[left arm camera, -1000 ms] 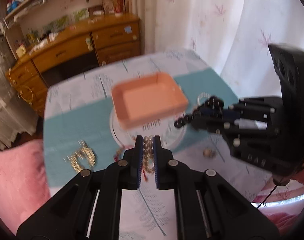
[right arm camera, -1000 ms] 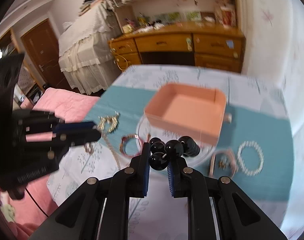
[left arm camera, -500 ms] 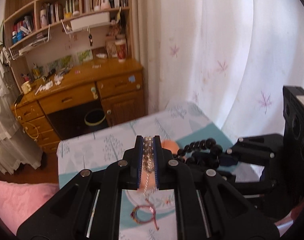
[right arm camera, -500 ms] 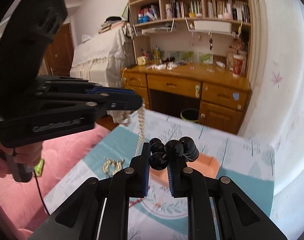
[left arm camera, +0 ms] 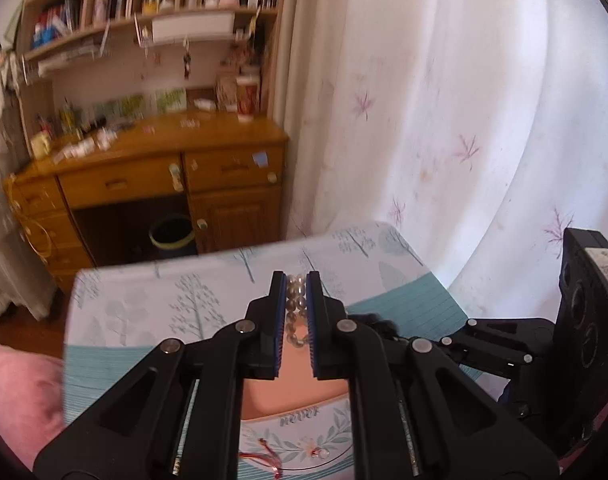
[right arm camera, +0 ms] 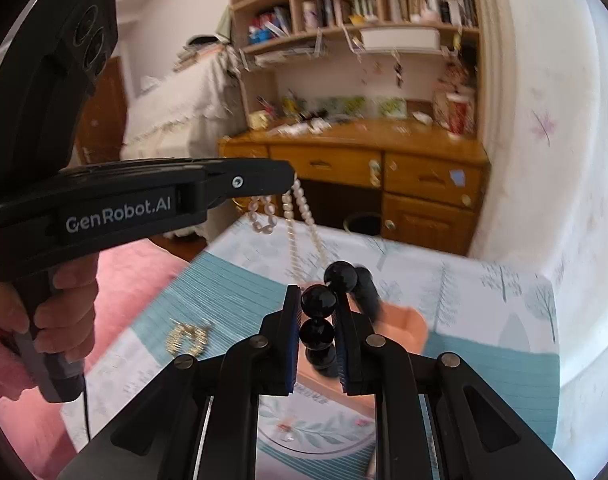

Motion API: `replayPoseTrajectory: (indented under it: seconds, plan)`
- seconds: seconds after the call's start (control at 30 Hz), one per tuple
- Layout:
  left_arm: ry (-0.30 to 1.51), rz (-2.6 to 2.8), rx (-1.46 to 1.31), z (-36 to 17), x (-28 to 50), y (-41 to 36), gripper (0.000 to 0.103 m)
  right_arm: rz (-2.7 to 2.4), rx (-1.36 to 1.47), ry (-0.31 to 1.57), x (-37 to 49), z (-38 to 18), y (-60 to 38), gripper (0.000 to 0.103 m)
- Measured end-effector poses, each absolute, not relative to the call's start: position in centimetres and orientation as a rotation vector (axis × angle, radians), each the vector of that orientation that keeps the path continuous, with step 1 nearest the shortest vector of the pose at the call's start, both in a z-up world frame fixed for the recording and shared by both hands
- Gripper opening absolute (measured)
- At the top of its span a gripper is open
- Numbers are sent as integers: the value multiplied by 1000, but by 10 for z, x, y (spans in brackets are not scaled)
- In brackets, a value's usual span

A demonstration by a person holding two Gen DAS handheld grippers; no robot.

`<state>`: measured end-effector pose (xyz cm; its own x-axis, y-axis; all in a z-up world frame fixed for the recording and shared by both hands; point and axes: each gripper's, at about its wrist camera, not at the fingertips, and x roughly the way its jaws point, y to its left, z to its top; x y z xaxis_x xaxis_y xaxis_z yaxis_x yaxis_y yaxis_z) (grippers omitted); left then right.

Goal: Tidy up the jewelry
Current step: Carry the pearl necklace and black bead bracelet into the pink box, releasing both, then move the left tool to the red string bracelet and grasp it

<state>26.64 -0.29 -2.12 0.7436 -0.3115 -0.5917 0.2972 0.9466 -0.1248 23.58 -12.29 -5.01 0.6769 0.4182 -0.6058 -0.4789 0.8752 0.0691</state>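
My left gripper (left arm camera: pixel 296 282) is shut on a pearl necklace (left arm camera: pixel 295 310); in the right wrist view the left gripper (right arm camera: pixel 287 178) is held high at the left and the pearl necklace (right arm camera: pixel 299 216) hangs from its tip in long loops. My right gripper (right arm camera: pixel 318 300) is shut on a black bead bracelet (right arm camera: pixel 319 322) and shows in the left wrist view at the right (left arm camera: pixel 368 320). The orange tray (right arm camera: pixel 400 322) sits on the table below both grippers, mostly hidden; part of it shows between the left fingers (left arm camera: pixel 295 384).
A gold chain pile (right arm camera: pixel 187 338) lies on the tablecloth (right arm camera: pixel 231 292) at the left. A red string bracelet (left arm camera: pixel 263 458) lies on a round floral mat (left arm camera: pixel 304 440). A wooden desk (left arm camera: pixel 163 172) and curtain (left arm camera: pixel 444 100) stand behind the table. Pink bedding (right arm camera: pixel 115 276) borders the left.
Both grippers have risen well above the table with their jewelry. The pearl necklace now hangs free from the left gripper, and the views tilted up toward the desk and shelves.
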Motion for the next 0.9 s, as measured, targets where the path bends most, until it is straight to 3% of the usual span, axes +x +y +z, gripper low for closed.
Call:
replayPoseTrajectory:
  seconds: [0.13,0.2,0.3,0.53,0.67,0.9]
  plan:
    - [795,-313,-30,-66,291,-7,8,506,-41,738,258,-90,-134,20]
    - [849,-280,-26,-84,298,-9,8,491,-50,811,273,-114,-136,53]
    - [895,-258,-27,-104,301,-7,11,471,-65,833,278,-134,-139,56]
    - [951,-185,-19,-126,297,11,57,463,-55,883,278,-156,-148,74]
    - [961,-118,-5,-131,288,21,61,431,-43,914,274,-162,-154,85]
    - [1046,-45,-47,-153,261,48,61,345,2,1000,247,-183,-174,86]
